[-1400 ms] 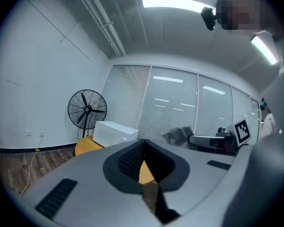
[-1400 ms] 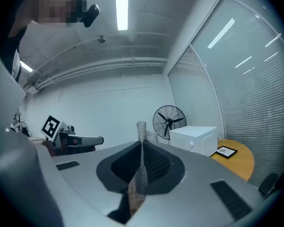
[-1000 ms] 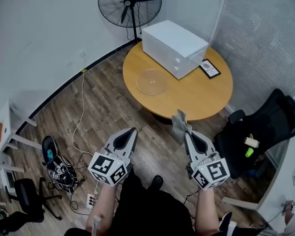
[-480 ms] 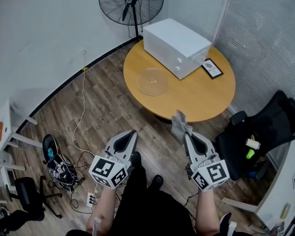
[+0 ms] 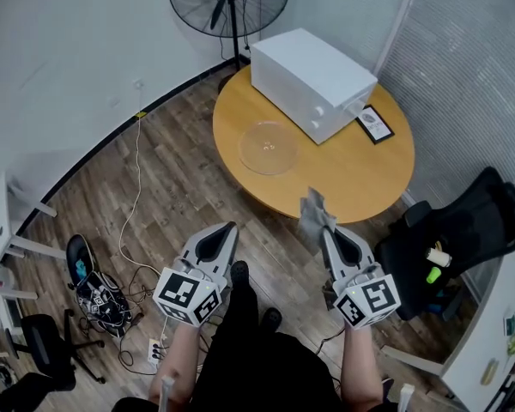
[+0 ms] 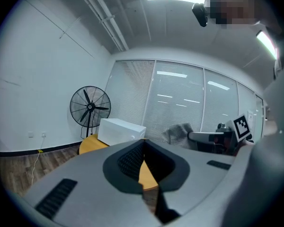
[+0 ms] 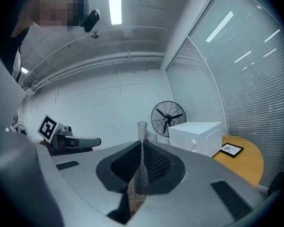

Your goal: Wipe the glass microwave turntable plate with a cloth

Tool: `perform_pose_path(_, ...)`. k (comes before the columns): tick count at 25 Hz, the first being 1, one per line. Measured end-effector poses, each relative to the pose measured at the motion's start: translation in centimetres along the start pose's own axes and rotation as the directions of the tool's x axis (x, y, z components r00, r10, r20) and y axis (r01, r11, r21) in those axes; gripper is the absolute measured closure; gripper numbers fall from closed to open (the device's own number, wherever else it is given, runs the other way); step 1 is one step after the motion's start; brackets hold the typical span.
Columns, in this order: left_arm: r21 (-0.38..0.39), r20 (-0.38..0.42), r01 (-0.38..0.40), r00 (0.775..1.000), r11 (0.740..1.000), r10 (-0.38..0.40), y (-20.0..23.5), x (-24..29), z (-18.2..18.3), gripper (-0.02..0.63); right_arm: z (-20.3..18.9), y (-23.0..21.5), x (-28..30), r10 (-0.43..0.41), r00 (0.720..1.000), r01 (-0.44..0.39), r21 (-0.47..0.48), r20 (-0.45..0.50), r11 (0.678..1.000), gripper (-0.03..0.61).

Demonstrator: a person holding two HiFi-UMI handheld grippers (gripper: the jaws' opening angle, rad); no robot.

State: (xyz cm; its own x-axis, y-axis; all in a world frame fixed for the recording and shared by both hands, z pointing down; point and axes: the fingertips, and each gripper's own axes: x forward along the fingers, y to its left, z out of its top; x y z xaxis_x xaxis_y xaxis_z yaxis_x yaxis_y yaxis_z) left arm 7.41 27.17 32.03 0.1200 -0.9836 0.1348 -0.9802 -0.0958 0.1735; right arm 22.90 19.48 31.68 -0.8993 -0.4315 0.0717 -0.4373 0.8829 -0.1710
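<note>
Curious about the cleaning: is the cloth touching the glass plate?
No, the right claw holds the cloth well short of the plate on the table.

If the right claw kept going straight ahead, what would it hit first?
Holding the cloth, the right claw aims at the near edge of the round table; if high enough, it passes over toward the glass plate.

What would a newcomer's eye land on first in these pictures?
Most likely the round wooden table at upper centre of the head view, carrying a white box-shaped microwave and, nearer its left edge, a clear round glass turntable plate. In the foreground the right claw is shut on a crumpled grey cloth; the left claw is shut and empty.
</note>
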Motion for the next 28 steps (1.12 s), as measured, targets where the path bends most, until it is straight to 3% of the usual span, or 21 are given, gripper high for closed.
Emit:
perform_pose_path(15,0.022,-0.011,0.076,0.997,0.997,-0.075,12.6,9.2,3.9,0.618,1.8,-4.0,13.8,-0.108,0.994,0.108,-0.008,-0.031,0.994,0.557)
perform_pose_path(28,-0.016,-0.113,0.162,0.98,0.987,-0.163,16.7,14.3,1.1,0.618,-1.4,-6.1,17.8,-0.199,0.975,0.204,0.047,-0.095,0.978,0.557)
